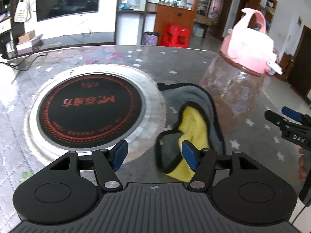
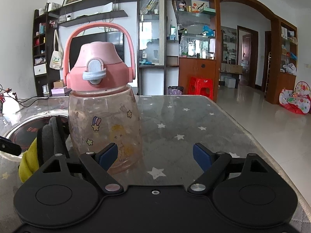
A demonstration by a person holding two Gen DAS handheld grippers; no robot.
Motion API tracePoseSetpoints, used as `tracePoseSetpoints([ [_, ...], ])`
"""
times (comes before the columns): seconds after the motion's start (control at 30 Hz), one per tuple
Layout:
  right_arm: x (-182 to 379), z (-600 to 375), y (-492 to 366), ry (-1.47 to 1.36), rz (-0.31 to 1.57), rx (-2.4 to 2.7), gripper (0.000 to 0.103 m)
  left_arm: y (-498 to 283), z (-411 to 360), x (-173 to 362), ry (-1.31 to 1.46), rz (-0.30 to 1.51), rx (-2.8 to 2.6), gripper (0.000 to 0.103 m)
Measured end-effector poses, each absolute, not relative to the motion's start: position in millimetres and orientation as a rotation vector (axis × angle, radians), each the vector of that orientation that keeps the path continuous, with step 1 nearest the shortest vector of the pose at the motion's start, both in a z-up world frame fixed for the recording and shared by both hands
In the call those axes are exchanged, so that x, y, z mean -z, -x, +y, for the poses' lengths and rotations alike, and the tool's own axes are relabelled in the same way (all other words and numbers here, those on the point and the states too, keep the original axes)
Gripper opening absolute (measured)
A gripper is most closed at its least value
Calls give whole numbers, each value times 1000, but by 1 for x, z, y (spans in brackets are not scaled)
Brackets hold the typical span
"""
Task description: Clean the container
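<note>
Two views, and I start with the left wrist. My left gripper (image 1: 154,155) hangs just above the surface (image 1: 108,62) with its fingers spread and holding nothing; the right-hand pad (image 1: 189,158) sits over a crumpled yellow and grey cloth (image 1: 191,120). That cloth lies just left of the bottle (image 1: 233,97), by the round hotplate (image 1: 91,112).

From the right wrist, my right gripper (image 2: 155,157) is likewise spread and empty, the bottle (image 2: 105,128) upright just left of centre. It looks empty, so I judge it light, stiff, smooth and easily tipped; I would grip the clear body low, not the pink lid (image 2: 99,69).
</note>
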State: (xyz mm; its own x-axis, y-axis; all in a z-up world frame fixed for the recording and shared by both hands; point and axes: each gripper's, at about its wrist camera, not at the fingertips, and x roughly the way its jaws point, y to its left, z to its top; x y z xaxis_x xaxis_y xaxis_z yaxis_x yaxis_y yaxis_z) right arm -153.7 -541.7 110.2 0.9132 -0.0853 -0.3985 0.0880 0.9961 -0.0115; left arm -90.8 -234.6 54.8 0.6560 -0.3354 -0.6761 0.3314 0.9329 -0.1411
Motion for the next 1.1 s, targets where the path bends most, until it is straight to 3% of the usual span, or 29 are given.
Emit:
tracePoseSetpoints([
  [1.1, -103, -568, 151, 41, 448, 148, 89, 72, -171, -39, 44, 772, 158, 65],
])
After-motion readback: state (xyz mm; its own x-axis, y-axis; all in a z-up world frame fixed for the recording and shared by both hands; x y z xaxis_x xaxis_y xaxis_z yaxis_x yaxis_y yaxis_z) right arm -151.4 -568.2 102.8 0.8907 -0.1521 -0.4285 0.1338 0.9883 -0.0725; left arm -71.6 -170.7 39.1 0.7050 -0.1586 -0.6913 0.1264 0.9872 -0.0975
